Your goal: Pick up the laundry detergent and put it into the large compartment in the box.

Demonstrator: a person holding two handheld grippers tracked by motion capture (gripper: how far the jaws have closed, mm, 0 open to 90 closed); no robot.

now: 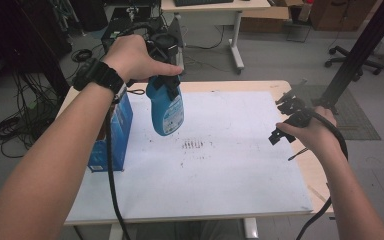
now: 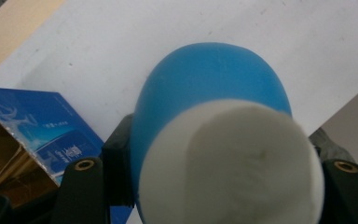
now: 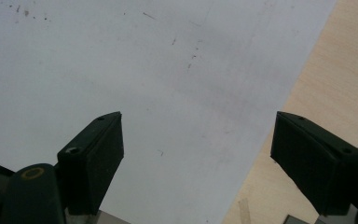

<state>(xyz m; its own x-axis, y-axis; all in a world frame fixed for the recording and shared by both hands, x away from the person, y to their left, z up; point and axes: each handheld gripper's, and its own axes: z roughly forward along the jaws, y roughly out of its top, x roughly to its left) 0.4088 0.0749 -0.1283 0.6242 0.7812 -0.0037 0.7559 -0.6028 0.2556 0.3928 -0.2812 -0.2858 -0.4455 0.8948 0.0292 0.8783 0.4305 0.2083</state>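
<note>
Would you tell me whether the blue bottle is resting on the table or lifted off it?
Lifted: the left gripper holds the blue bottle near its top, and it hangs above the white sheet.

The bottle (image 1: 165,107) at the far left is bright blue, with a pale label of small print on its side; in the left gripper view its cap (image 2: 230,163) is plain white. The box (image 1: 111,135) at the left edge is a deeper blue with white lettering, and its inside is brown cardboard. The sheet (image 1: 230,165) on the table is white, marked with small dark specks and a short row of dark strokes near its middle. The table (image 1: 316,172) around it is light wood colour. Both grippers, the left (image 1: 167,65) and the right (image 1: 290,117), are black, with brass-coloured rings around the screws. The watch (image 1: 100,76) on the left wrist is black.
</note>
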